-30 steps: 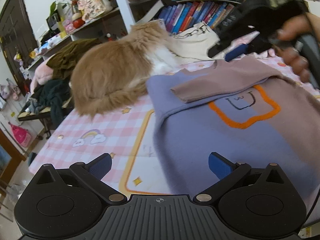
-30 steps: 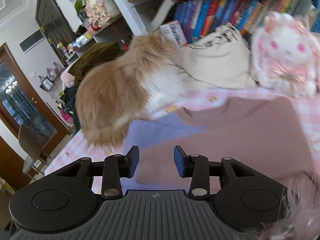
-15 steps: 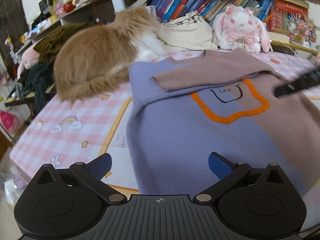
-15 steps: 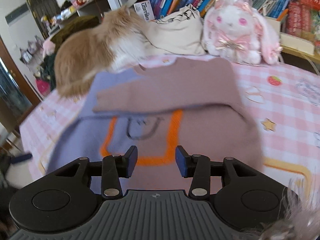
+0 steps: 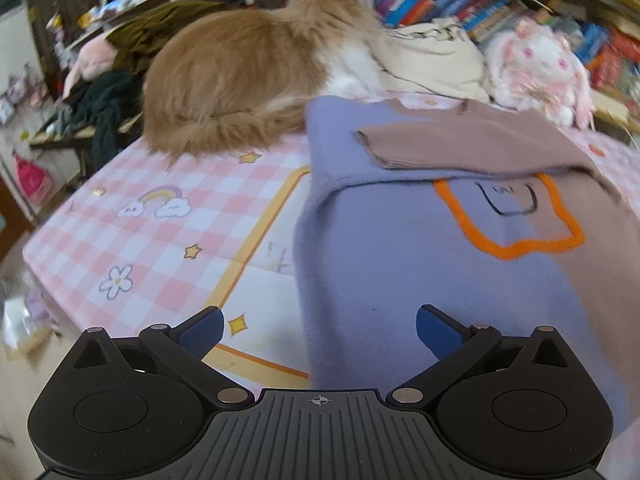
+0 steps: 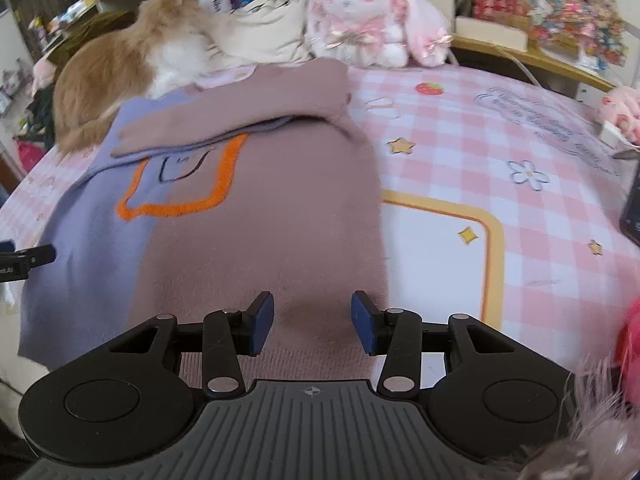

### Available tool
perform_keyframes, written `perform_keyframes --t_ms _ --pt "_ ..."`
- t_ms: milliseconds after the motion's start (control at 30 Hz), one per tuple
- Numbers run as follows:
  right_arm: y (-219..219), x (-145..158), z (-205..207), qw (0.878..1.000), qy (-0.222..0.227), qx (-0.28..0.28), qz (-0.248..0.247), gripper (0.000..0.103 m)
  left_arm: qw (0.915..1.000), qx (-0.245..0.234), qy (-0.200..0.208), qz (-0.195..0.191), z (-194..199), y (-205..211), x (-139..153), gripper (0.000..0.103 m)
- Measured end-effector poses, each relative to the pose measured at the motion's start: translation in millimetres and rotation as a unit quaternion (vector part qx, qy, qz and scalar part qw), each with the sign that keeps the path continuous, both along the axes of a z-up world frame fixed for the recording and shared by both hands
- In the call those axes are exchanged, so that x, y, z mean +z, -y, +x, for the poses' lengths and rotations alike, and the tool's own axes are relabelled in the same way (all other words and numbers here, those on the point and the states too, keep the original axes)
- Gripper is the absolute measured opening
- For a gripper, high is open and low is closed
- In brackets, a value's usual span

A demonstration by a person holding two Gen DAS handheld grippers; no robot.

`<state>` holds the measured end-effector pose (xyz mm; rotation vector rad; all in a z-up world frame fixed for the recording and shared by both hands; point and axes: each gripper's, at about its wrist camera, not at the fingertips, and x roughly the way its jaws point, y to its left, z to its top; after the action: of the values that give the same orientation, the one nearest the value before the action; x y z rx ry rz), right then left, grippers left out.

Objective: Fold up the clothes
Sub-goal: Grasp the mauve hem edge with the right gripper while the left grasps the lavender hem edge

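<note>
**Ana:** Sweater first: where does it lie? I mean the soft knit half-lilac, half-mauve sweater (image 5: 420, 264) with the orange-outlined patch.

**Ben:** Flat on the pink checked bed cover (image 5: 172, 236), chest side up, both sleeves already crossed over the chest. The mauve sleeve (image 6: 240, 110) lies on top, running side to side. The fluffy ginger-and-white cat (image 5: 240, 76) sits just beside the lilac shoulder.

**Ana:** And the tongs?

**Ben:** The left gripper (image 5: 318, 330) has its blue pads spread wide with nothing between them, and it hangs over the lilac side edge near the hem. The right gripper (image 6: 313, 326) is also parted, more narrowly, and empty, sitting over the mauve hem.

**Ana:** Which way does the long axis run from them?

**Ben:** Straight away from both. The hem is nearest, and the collar is far off toward the white-and-pink plush rabbit (image 6: 364, 20) and the cream canvas bag (image 6: 272, 28). So each tool faces up the garment's length, the left on the lilac half and the right on the mauve half.

**Ana:** Which is nearer?

**Ben:** About equal, I judge; each is closest to its own hem corner. The next fold looks like hem brought up toward the collar, so both would need to pinch their corners and carry forward together.

**Ana:** Risk?

**Ben:** The cat is close to the landing zone, and uneven lifting could skew the crossed sleeves.
</note>
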<state>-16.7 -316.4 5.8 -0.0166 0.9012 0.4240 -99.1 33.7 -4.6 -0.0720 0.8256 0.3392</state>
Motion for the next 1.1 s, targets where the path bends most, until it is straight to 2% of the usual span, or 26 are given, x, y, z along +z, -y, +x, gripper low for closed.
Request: perform_keyframes --t_ms 133,200,233,300,333,367,500,567,700,1100 --pt "5.9 2.1 1.2 0.999 0.007 -0.033 -0.003 0.042 0.9986 0.018 0.009 -0.048 -0.6 -11.7 0.9 0.089" --pt "8.8 -2.3 4.5 0.999 -0.006 -0.040 -0.006 0.042 0.9974 0.024 0.000 -0.069 0.7 -15.4 -2.8 0.073" --pt "9.4 -4.2 5.1 0.999 -0.011 -0.041 -0.008 0.041 0.9964 0.028 -0.006 -0.080 1.1 -17.9 -4.9 0.071" --pt "10.1 -7.7 6.0 0.999 -0.021 -0.045 -0.006 0.035 0.9945 0.036 -0.008 -0.098 0.7 -22.2 -7.0 0.064" --pt "11.1 -8.6 6.0 0.999 -0.022 -0.049 -0.003 0.028 0.9939 0.040 -0.004 -0.103 -0.1 -24.0 -6.8 0.063" --pt "13.0 -8.9 6.0 0.998 -0.021 -0.055 0.003 0.020 0.9931 0.044 0.001 -0.109 -0.9 -25.8 -6.5 0.056" --pt "21.8 -10.0 5.6 0.996 -0.026 -0.078 0.027 0.012 0.9930 0.030 -0.003 -0.114 5.4 -27.9 -5.7 0.026" --pt "22.5 -8.0 2.4 0.996 -0.018 -0.080 0.024 0.010 0.9929 0.023 -0.004 -0.117 8.7 -28.9 -5.3 0.019" --pt "26.9 -6.2 -7.5 0.995 -0.013 -0.094 0.016 0.009 0.9928 -0.004 -0.009 -0.119 19.4 -23.8 -5.8 0.015" --pt "34.4 -3.6 -51.5 0.987 -0.027 -0.158 0.012 0.009 0.9896 -0.111 -0.001 -0.091 55.9 -4.6 -6.7 0.012"
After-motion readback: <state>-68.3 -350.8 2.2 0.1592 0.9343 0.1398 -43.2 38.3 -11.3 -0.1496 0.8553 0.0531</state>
